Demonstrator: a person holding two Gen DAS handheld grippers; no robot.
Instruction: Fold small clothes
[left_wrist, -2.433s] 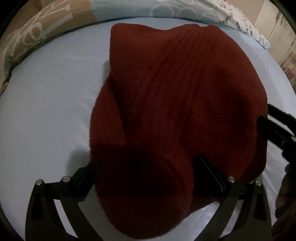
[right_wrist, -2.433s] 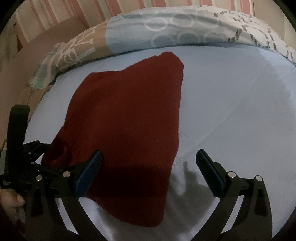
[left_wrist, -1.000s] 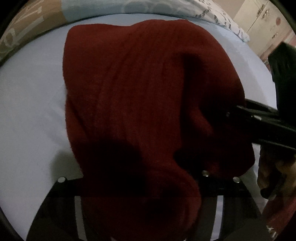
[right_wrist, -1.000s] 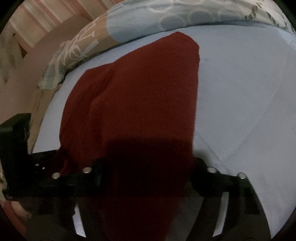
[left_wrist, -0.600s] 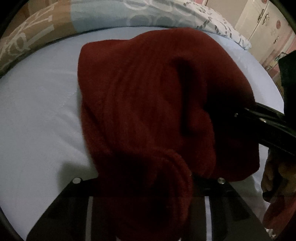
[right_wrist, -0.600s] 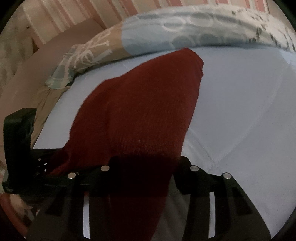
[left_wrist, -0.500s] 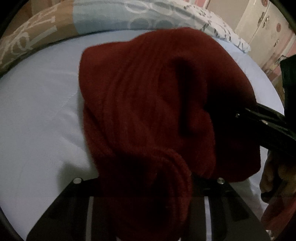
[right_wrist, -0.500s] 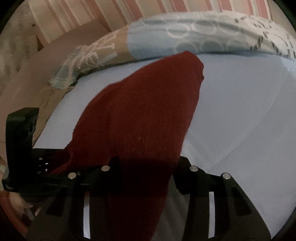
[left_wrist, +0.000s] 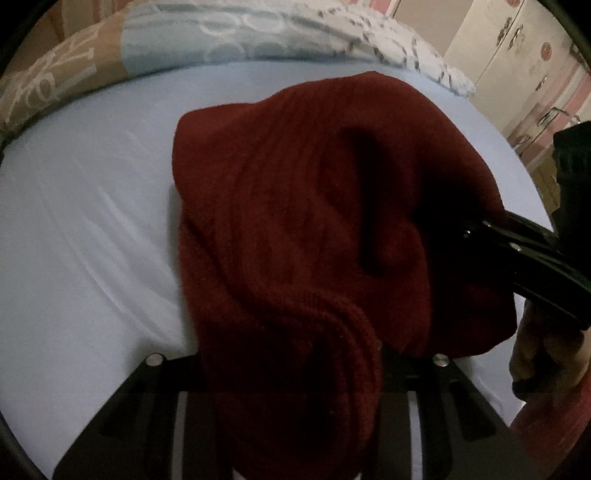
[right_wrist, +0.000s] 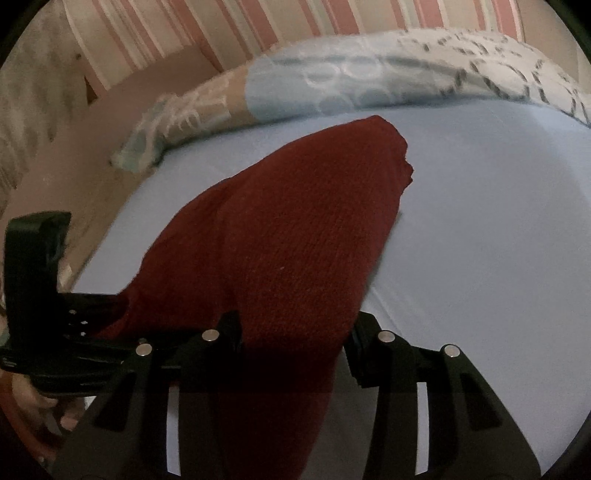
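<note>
As clamped, red knit garment (left_wrist: 295, 229) between each hand-held gripper's jaws.

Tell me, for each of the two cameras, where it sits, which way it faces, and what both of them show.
Left wrist: sits on the left tongs, looking down at the dark red knitted garment they grip on the pale blue bedsheet; the right tongs and a hand enter at right.
Right wrist: sits on the right tongs, facing the striped wall; the left tongs show at left.
Shared: garment, sheet, patterned quilt.
</note>
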